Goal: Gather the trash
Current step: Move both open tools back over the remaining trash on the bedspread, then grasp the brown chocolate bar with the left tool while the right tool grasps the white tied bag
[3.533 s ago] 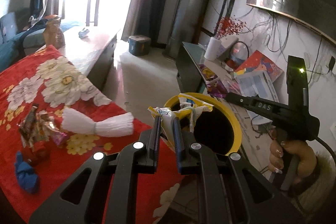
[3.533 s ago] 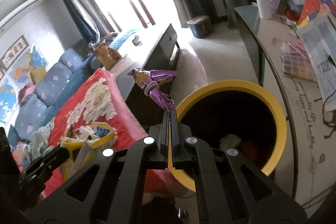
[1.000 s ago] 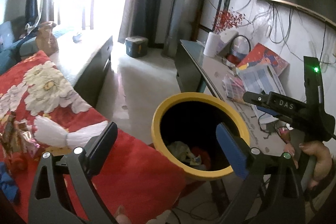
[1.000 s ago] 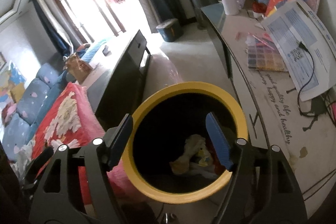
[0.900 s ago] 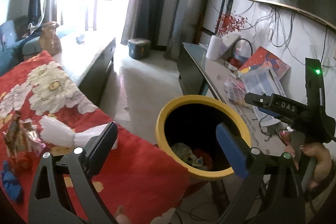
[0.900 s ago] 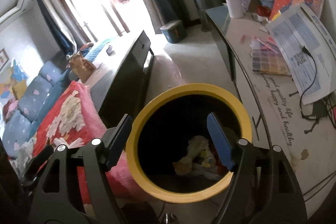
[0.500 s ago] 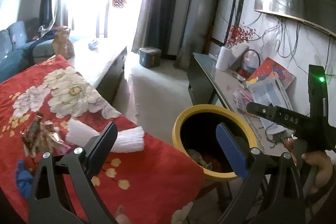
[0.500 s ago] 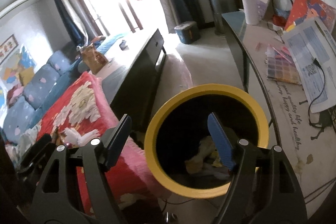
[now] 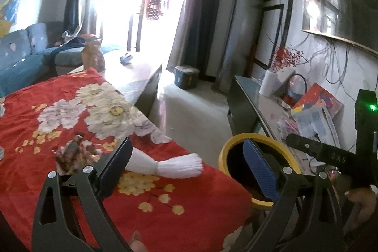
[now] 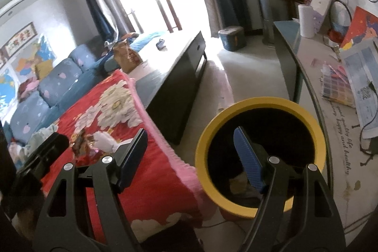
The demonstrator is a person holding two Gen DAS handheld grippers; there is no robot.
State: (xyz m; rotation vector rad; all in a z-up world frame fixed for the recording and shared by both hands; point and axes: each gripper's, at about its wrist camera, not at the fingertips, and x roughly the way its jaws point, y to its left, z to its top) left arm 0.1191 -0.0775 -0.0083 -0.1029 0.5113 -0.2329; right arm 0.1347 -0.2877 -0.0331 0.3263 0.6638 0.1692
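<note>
red floral cloth point(image 9: 70, 181), yellow bin point(image 10: 257, 204) beside

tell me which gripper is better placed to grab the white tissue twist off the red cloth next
Left, probably. The left gripper is open with the white tissue twist lying right between its fingers. The right gripper is open too, but sits by the yellow bin.

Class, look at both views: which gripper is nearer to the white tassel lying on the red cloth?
Left. The left gripper hangs right above the tassel; the right gripper sits over beside the yellow bin, well off the tassel.
</note>
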